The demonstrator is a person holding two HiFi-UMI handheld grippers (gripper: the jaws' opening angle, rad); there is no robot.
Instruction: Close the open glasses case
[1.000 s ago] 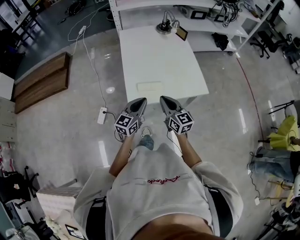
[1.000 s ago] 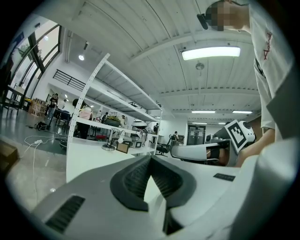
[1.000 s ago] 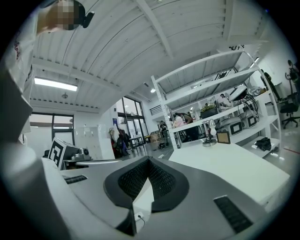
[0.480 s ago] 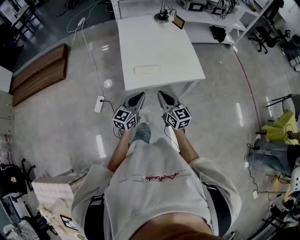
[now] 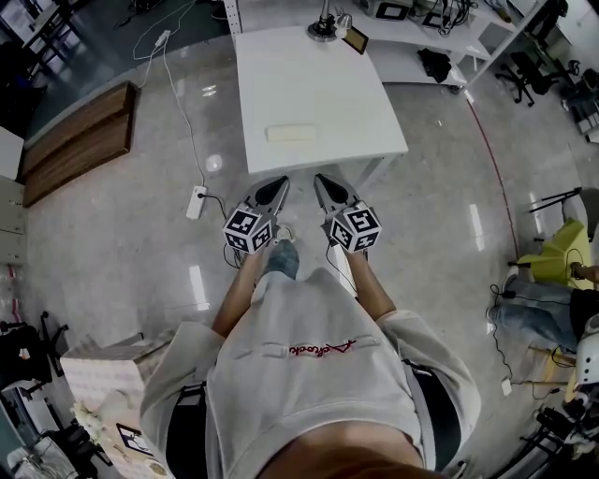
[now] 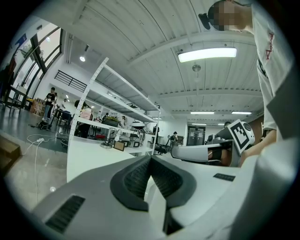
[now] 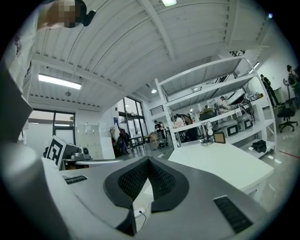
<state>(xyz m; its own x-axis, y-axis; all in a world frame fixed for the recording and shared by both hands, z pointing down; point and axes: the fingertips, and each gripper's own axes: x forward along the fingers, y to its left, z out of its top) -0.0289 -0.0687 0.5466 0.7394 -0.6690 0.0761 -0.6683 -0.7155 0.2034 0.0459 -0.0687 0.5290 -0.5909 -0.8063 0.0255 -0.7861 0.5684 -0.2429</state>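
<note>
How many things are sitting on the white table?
3: the glasses case near the front edge, a desk lamp at the far edge, a small frame beside it. Tiny items could go unseen.

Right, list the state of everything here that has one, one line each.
left tongs: shut, nothing between them, short of the table.
right tongs: shut, empty, short of the table.
glasses case: lying flat on the white table, untouched; too small to tell open or shut.
</note>
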